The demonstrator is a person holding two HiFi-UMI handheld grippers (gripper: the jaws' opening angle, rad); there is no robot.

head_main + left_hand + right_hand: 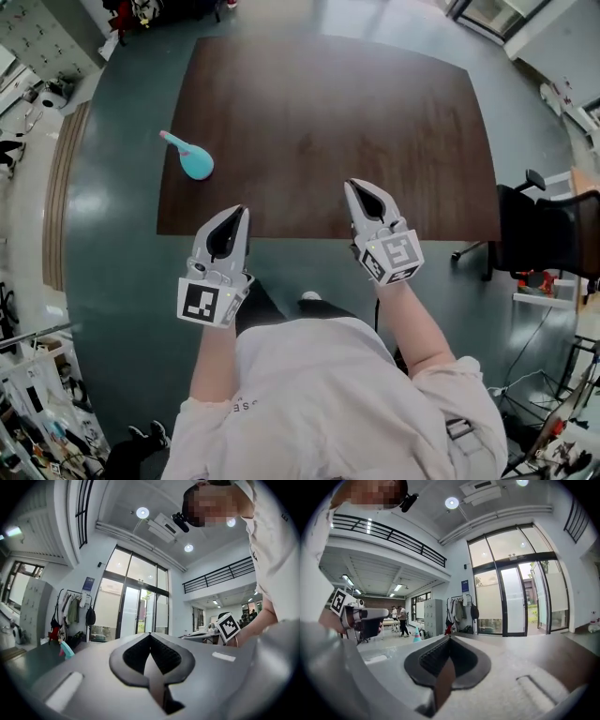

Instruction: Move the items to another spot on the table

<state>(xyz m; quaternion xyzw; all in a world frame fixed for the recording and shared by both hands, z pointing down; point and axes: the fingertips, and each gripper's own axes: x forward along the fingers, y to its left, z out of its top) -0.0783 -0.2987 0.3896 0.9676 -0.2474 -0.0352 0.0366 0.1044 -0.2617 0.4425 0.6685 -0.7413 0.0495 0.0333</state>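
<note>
A turquoise spoon-like item with a pink handle (190,157) lies near the left edge of the dark wooden table (375,112). It shows small at the left of the left gripper view (65,649) and far off in the right gripper view (416,633). My left gripper (242,212) hovers at the table's near edge, below and to the right of the item, jaws together with nothing between them (150,634). My right gripper (350,187) is over the near edge too, shut and empty (449,638). Both point out level over the table.
A black chair (544,234) stands off the table's right side. Grey lockers (33,611), a coat rack (70,609) and glass doors (136,611) lie beyond the far side. People stand at distant desks (401,620). Cluttered gear sits on the floor at the left (28,403).
</note>
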